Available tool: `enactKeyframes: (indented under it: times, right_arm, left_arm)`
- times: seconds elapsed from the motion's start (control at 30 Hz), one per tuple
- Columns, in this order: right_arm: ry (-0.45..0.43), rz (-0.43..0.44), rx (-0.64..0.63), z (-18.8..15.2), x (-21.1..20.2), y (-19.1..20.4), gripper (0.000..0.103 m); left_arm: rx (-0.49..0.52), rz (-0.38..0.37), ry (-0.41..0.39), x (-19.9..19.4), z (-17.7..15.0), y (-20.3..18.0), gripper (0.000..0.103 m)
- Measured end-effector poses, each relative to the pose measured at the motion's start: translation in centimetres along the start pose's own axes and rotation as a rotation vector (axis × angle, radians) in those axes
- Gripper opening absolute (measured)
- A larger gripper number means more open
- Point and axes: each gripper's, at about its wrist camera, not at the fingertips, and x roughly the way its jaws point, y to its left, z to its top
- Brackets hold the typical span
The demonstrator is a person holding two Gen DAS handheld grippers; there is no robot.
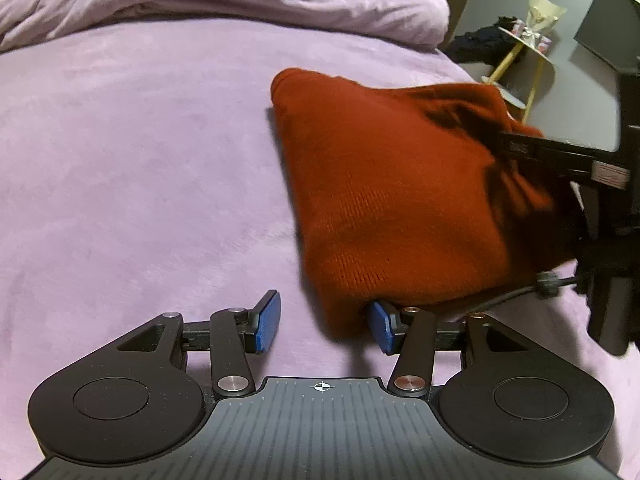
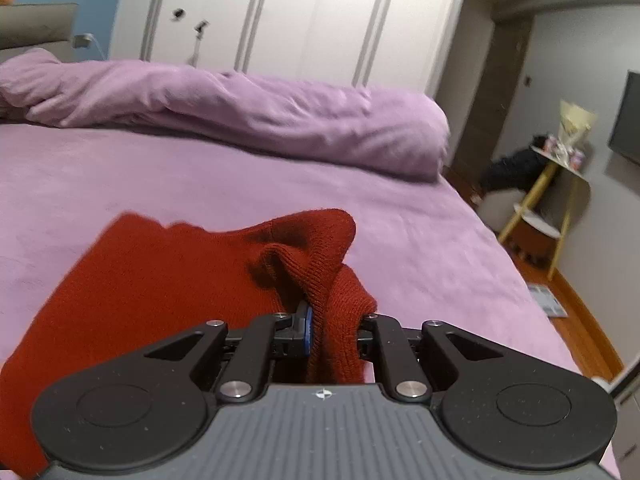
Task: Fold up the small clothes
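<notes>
Mid-fold: right gripper [image 2: 332,330] fingers clamp the rust-red knitted garment [image 2: 160,280] on the purple bed [image 2: 240,184], left gripper [image 1: 320,322] fingers open at its hem; next, grip and fold over.

A home bedroom: a bed [image 2: 200,184] with a purple sheet and a rolled purple duvet [image 2: 248,120], white wardrobe doors [image 2: 288,16] behind it, a small side table [image 2: 560,184] and a dark wall screen [image 2: 628,116].

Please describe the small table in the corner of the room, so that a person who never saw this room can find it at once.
Look past the bed to the grey wall right of it. The table stands there, below the dark screen. Only it has slanted yellow legs; small items crowd its top.
</notes>
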Motion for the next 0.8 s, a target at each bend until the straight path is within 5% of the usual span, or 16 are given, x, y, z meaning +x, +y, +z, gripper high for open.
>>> enactKeyframes:
  times: [0.1, 0.17, 0.27, 0.37, 0.53, 0.6, 0.67, 0.7, 0.73, 0.8]
  right_arm:
    - [0.04, 0.101, 0.214, -0.3, -1.2, -3.6, 0.02]
    - [0.027, 0.129, 0.341, -1.2, -3.6, -6.2, 0.044]
    - [0.049, 0.167, 0.472, -3.7, -6.8, -8.7, 0.059]
    - [0.14, 0.23, 0.592, -7.2, -8.4, -9.8, 0.059]
    - [0.169, 0.364, 0.695, -8.9, -8.0, -9.1, 0.058]
    - [0.15, 0.369, 0.65, -8.1, -7.3, -8.1, 0.048]
    - [0.129, 0.338, 0.607, -6.9, -7.1, -7.0, 0.021]
    - [0.121, 0.335, 0.604, -6.3, -7.2, -6.6, 0.02]
    - [0.111, 0.375, 0.642, -5.8, -7.2, -6.7, 0.019]
    - [0.085, 0.618, 0.898, -6.4, -6.6, -8.4, 0.018]
  left_arm:
    - [0.004, 0.007, -0.001, 0.1, 0.2, 0.0, 0.051]
    - [-0.007, 0.008, 0.0, 0.1, 0.4, -0.1, 0.051]
    - [-0.017, 0.016, -0.001, 0.1, 0.3, -0.6, 0.051]
    - [0.01, 0.025, 0.003, 0.4, 0.3, -1.8, 0.05]
    - [0.001, 0.051, -0.012, 0.6, 1.0, -2.4, 0.049]
    - [-0.071, 0.038, -0.041, 0.2, 1.3, -1.5, 0.049]
    - [-0.143, 0.022, -0.085, -0.6, 1.2, -0.3, 0.048]
    - [-0.167, 0.021, -0.108, -1.0, 1.1, 0.3, 0.046]
    - [-0.189, 0.024, -0.135, -1.5, 1.0, 0.8, 0.044]
    - [-0.236, 0.035, -0.2, -2.6, 0.7, 1.8, 0.043]
